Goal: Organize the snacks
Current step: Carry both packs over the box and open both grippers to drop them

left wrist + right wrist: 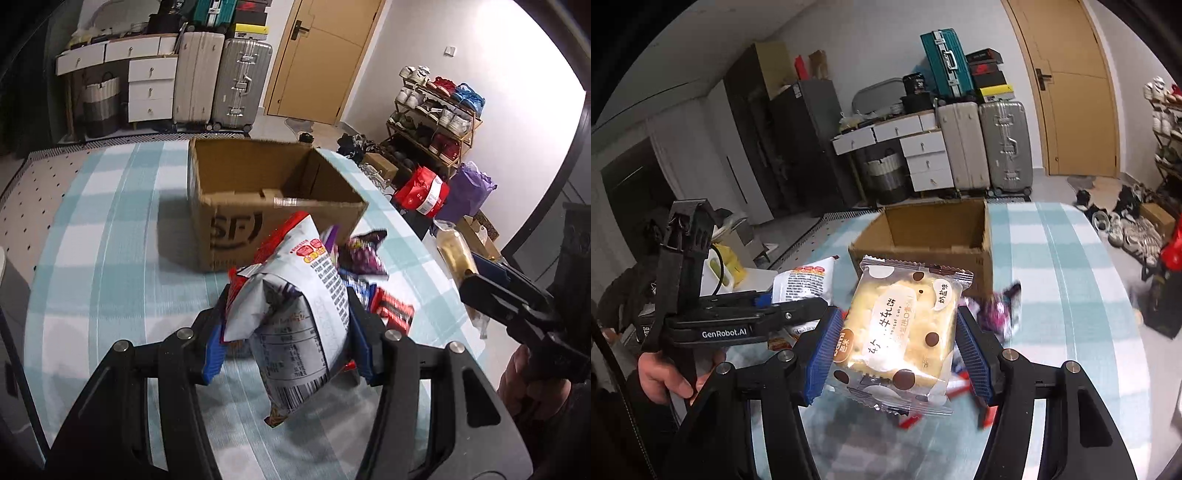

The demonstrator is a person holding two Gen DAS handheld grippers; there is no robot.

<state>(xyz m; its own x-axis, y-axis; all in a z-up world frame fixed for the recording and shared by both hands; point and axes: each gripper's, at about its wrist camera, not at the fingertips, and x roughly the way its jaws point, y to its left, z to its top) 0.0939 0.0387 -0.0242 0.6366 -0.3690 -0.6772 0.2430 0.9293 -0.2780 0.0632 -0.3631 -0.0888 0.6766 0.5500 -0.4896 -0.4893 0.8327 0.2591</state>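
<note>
Worktop [110,240], covered in a pale blue-and-white check cloth, carrying an open cardboard box [258,206] printed "SF"; its mouth faces up and it appears empty as far as its interior shows. The box lies straight ahead of both claws and beyond them, so the coming move is judged to be a forward carry and release over its near wall; neither claw is clearly the nearer. Left claw [288,325], closed on a white chip bag [299,314]: the bag hangs with its long axis roughly upright, back panel of printed text and a barcode toward the camera, red showing at its top edge, body crumpled and puffy. Right claw [897,350], closed on a nougat-cracker packet [901,332]: a flat, squarish, clear wrapper with brown dots and serrated seals, a pale yellow cake inside, held face-on and tilted slightly. Between claws and box, loose snack packets [365,254], purple, red and blue, lie in a small heap on the cloth, blurred.
</note>
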